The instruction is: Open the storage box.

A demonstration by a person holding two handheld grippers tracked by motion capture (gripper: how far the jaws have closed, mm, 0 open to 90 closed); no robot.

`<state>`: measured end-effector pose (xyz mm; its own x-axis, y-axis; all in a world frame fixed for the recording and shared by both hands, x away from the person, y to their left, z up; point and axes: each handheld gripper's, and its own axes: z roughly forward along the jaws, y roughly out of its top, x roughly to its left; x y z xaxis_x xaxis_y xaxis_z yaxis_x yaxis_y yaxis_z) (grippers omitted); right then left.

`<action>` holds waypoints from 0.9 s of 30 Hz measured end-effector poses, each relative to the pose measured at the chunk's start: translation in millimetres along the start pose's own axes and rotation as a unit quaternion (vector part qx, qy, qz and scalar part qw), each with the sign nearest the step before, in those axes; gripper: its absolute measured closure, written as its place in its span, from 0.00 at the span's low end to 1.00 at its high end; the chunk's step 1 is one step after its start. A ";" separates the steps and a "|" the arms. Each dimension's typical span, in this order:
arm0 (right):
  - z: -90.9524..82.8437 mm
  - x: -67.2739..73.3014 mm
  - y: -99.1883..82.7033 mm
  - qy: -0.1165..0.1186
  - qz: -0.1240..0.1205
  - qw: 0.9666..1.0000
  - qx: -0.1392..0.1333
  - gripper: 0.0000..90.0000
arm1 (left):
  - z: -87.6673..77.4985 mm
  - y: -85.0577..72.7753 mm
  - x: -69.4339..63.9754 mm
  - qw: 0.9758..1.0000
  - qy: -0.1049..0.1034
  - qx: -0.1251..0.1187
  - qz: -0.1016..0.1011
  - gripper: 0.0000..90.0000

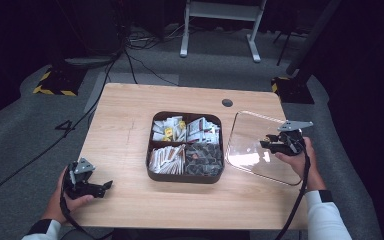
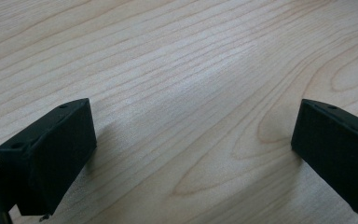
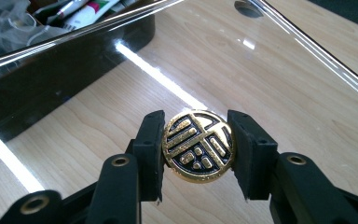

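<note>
Here my right gripper (image 3: 198, 145) has its fingers (image 3: 150, 140) clamped on the round knob (image 3: 198, 145) of the clear lid (image 1: 252, 145), one pad on each side. The knob is black with a raised gold pattern. The lid is square with rounded corners and see-through, so the wood grain shows beneath it. It hangs just right of the dark box (image 1: 185, 147), tilted, its far edge higher, over the desk's right end. The box has four compartments full of packets. My left gripper (image 1: 82, 181) rests near the front left corner, fingers (image 2: 51, 158) wide apart on bare wood. The desk (image 1: 125, 120) is pale wood; grey carpet and cables lie beyond.
</note>
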<state>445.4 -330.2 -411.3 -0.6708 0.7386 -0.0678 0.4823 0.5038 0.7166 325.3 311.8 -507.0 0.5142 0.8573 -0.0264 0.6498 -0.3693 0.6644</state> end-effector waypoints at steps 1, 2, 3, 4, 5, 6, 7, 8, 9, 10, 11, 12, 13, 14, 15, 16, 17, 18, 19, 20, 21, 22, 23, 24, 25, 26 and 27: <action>2.3 -1.5 -2.0 0.000 0.003 1.000 0.004 0.65 | 0.0 0.0 0.0 1.000 0.000 0.000 0.000 0.00; 3.5 -2.3 -3.1 0.000 0.003 1.000 0.006 0.66 | 0.0 0.0 0.0 1.000 0.000 0.000 0.000 0.00; 4.6 -2.9 -4.2 -0.001 0.005 1.000 0.008 0.65 | 0.0 0.0 0.0 1.000 0.000 0.000 0.000 0.00; 5.7 -3.6 -5.6 -0.001 0.006 1.000 0.009 0.66 | 0.0 0.1 0.0 1.000 0.000 0.000 0.000 0.00; 6.9 -3.8 -6.9 -0.001 0.008 1.000 0.011 0.65 | 0.1 0.1 0.0 1.000 0.000 0.000 -0.001 0.00; 8.2 -4.3 -8.2 -0.001 0.006 1.000 0.013 0.65 | 0.1 0.2 0.0 1.000 0.001 0.000 -0.001 0.00; 10.4 -4.5 -10.3 -0.002 0.006 1.000 0.017 0.65 | 0.1 0.3 0.1 1.000 0.001 0.000 -0.001 0.00; 11.4 -4.6 -11.2 -0.003 0.007 1.000 0.019 0.65 | 0.1 0.3 0.0 1.000 0.001 0.000 -0.001 0.00; 12.3 -5.0 -12.0 -0.002 0.008 1.000 0.022 0.65 | 0.1 0.2 0.0 1.000 0.001 0.000 -0.001 0.00; 13.5 -5.6 -13.2 -0.002 0.008 1.000 0.024 0.65 | 0.1 0.2 -0.1 1.000 0.001 0.000 -0.001 0.00; 14.7 -6.1 -14.4 -0.002 0.010 1.000 0.025 0.65 | 0.1 0.2 0.0 1.000 0.001 0.000 -0.001 0.00; 16.1 -6.8 -15.8 -0.001 0.011 1.000 0.026 0.65 | 0.1 0.2 0.0 1.000 0.001 0.000 -0.001 0.00; 16.8 -7.0 -16.4 -0.002 0.012 1.000 0.027 0.65 | 0.1 0.2 0.0 1.000 0.001 0.000 -0.001 0.00; 18.0 -7.5 -17.3 -0.002 0.013 1.000 0.027 0.65 | 0.1 0.2 0.0 1.000 0.001 0.000 -0.001 0.00; 19.0 -7.8 -17.9 -0.002 0.013 1.000 0.028 0.65 | 0.1 0.2 0.0 1.000 0.001 0.000 -0.001 0.00; 20.8 -8.4 -18.7 -0.003 0.013 0.999 0.030 0.65 | 0.1 0.3 0.0 1.000 0.001 0.000 -0.001 0.00; 22.2 -8.8 -19.1 -0.003 0.014 0.999 0.030 0.66 | 0.1 0.3 0.0 1.000 0.001 0.000 -0.001 0.00; 24.7 -9.2 -19.6 -0.003 0.016 0.999 0.033 0.65 | 0.2 0.3 0.0 1.000 0.001 0.000 -0.001 0.00; 26.3 -9.7 -19.9 -0.003 0.015 0.999 0.034 0.65 | 0.2 0.3 0.0 1.000 0.001 0.000 -0.001 0.00; 28.9 -10.1 -20.1 -0.003 0.016 0.999 0.037 0.65 | 0.2 0.3 0.0 1.000 0.001 0.000 -0.001 0.00; 30.1 -10.6 -20.2 -0.004 0.017 0.999 0.037 0.65 | 0.2 0.3 0.1 1.000 0.001 0.000 -0.001 0.00; 32.0 -11.6 -20.6 -0.003 0.023 0.999 0.032 0.65 | 0.2 0.3 0.0 1.000 0.001 0.000 -0.001 0.00; 33.2 -12.4 -20.8 -0.001 0.028 0.999 0.030 0.65 | 0.2 0.3 0.0 1.000 0.001 0.000 -0.001 0.00; 35.9 -13.9 -21.3 0.001 0.035 0.999 0.028 0.65 | 0.1 0.3 0.0 1.000 0.001 0.000 -0.001 0.00; 38.4 -15.0 -21.6 0.000 0.039 0.999 0.030 0.65 | 0.2 0.3 0.0 1.000 0.001 0.000 -0.001 0.00; 41.2 -15.8 -22.0 -0.001 0.041 0.999 0.031 0.65 | 0.2 0.3 0.0 1.000 0.001 0.000 -0.001 0.00; 44.4 -16.3 -22.1 -0.005 0.039 0.999 0.037 0.65 | 0.2 0.3 0.0 1.000 0.001 0.000 -0.001 0.00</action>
<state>470.6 -333.5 -456.8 -0.6249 0.7805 -0.0208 0.5733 0.4768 0.6663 325.6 311.7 -506.9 0.5113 0.8590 -0.0258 0.6513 -0.3677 0.6637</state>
